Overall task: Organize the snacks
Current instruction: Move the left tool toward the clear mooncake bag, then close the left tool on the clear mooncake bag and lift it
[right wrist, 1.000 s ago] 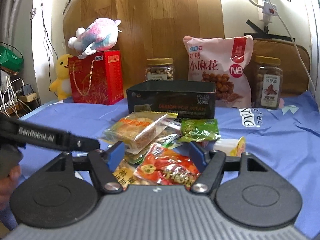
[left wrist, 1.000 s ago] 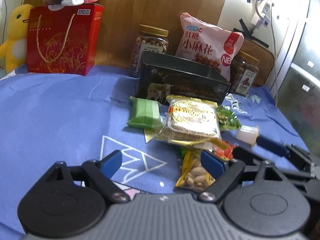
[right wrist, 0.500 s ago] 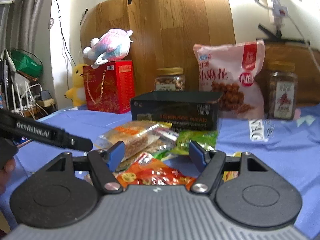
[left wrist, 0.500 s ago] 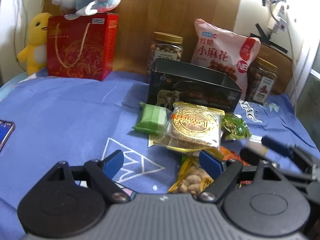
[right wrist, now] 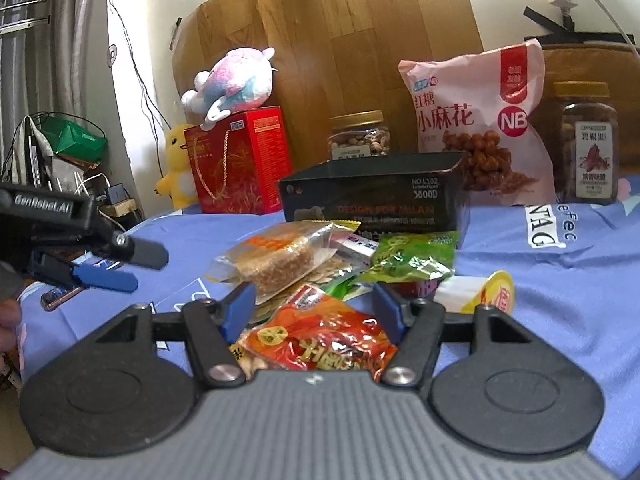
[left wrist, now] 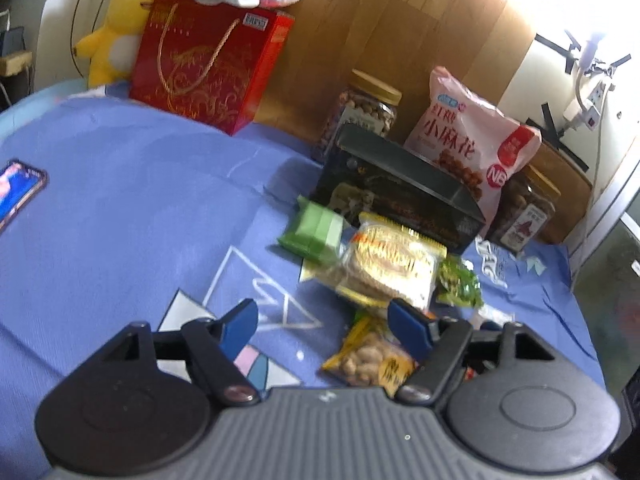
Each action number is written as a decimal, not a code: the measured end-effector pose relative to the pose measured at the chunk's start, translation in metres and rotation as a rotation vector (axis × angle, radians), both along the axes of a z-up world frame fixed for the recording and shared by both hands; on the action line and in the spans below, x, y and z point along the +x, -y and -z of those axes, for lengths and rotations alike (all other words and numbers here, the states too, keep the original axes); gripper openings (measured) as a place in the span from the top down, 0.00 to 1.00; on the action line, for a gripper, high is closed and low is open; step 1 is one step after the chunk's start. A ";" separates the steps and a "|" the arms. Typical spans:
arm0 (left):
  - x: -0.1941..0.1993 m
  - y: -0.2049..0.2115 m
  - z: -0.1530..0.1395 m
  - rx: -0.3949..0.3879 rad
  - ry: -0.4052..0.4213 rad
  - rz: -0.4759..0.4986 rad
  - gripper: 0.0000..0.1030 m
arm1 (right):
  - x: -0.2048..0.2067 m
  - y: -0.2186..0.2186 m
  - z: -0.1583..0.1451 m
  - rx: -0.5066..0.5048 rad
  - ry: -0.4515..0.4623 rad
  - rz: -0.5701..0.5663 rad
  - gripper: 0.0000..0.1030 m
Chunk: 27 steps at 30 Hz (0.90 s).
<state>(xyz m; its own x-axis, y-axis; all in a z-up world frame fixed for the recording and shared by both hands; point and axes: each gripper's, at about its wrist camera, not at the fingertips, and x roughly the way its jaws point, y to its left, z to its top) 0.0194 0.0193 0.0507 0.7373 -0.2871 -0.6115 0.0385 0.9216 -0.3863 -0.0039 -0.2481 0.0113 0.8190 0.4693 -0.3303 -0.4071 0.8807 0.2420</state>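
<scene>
Both tongs (left wrist: pixel 324 320) (right wrist: pixel 314 310) apart, narrowing, empty; snack heap (right wrist: pixel 320 264) before black box (right wrist: pixel 372 196), red packet (right wrist: pixel 320 344) nearest.

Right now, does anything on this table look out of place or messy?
Yes: the small snack packets lie heaped on one another in front of the black box rather than inside it. A phone also lies alone at the table's far left edge.

Two handheld grippers, black w/ blue pads

Left gripper (left wrist: pixel 324 322) & right gripper (right wrist: pixel 314 310) looked alike: grey ribbed body, two round black hubs, black link arms w/ silver pivot screws, blue finger pads (left wrist: pixel 408 326). Seen side-on from right cam, left unit carried white "GenRobot.AI" lettering on its black arm.
</scene>
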 end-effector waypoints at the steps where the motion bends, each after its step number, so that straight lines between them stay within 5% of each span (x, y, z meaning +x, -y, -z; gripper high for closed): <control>1: 0.001 0.000 0.003 0.004 -0.009 0.007 0.29 | 0.000 0.000 0.000 -0.003 0.005 0.001 0.35; 10: 0.025 -0.013 0.004 -0.037 -0.013 0.098 0.27 | -0.002 -0.001 -0.001 -0.022 0.021 0.027 0.36; 15: 0.053 -0.025 0.005 -0.114 -0.007 0.186 0.42 | -0.003 -0.016 -0.008 0.022 -0.058 -0.018 0.45; 23: 0.089 -0.022 0.032 -0.219 -0.065 0.300 0.73 | 0.019 -0.059 -0.008 -0.056 -0.153 0.038 0.92; 27: 0.072 -0.041 0.024 -0.255 -0.016 0.288 0.80 | 0.011 -0.065 -0.017 -0.066 -0.138 0.026 0.93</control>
<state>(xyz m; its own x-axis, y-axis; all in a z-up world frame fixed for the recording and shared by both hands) 0.0918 0.0607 0.0271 0.5954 -0.6256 -0.5041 0.2739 0.7479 -0.6047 0.0066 -0.1827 0.0283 0.7755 0.4218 -0.4698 -0.3508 0.9065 0.2348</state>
